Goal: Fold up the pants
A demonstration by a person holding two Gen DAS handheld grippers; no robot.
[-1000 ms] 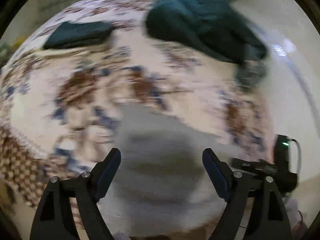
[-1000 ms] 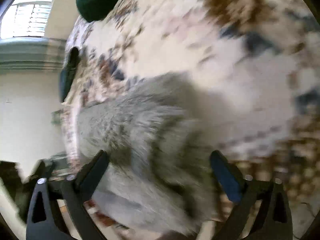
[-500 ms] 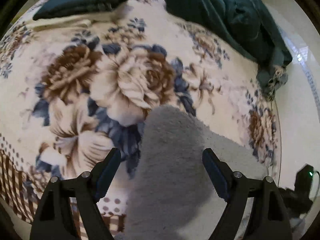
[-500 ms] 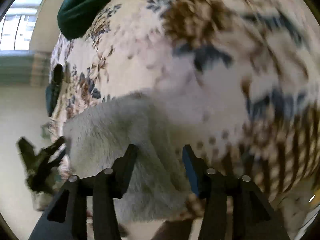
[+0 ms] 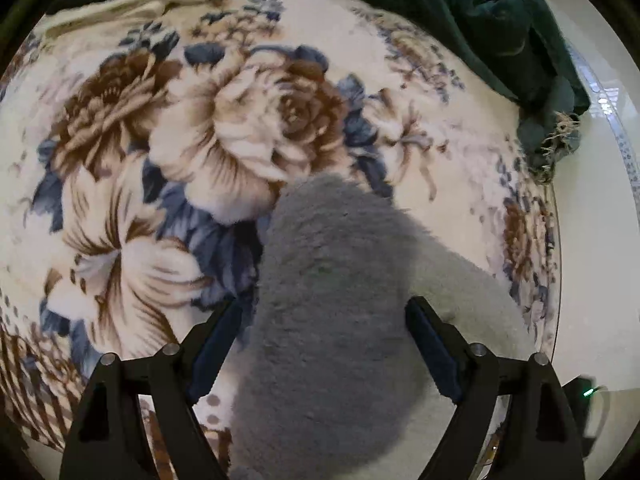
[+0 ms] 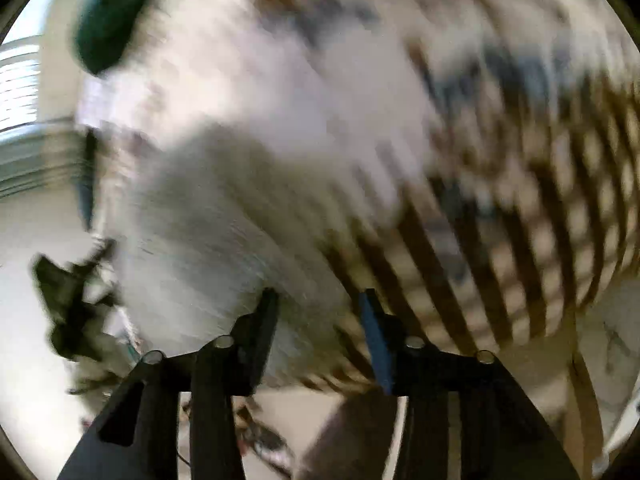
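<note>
Left wrist, grey pants (image 5: 332,300) between spread fingers (image 5: 218,344)

No readable text, labels or numbers anywhere.

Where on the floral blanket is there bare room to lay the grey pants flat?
Free: the floral blanket between the grey pants and the cream cloth. Crowded: the far right edge, under the dark green garment.
</note>
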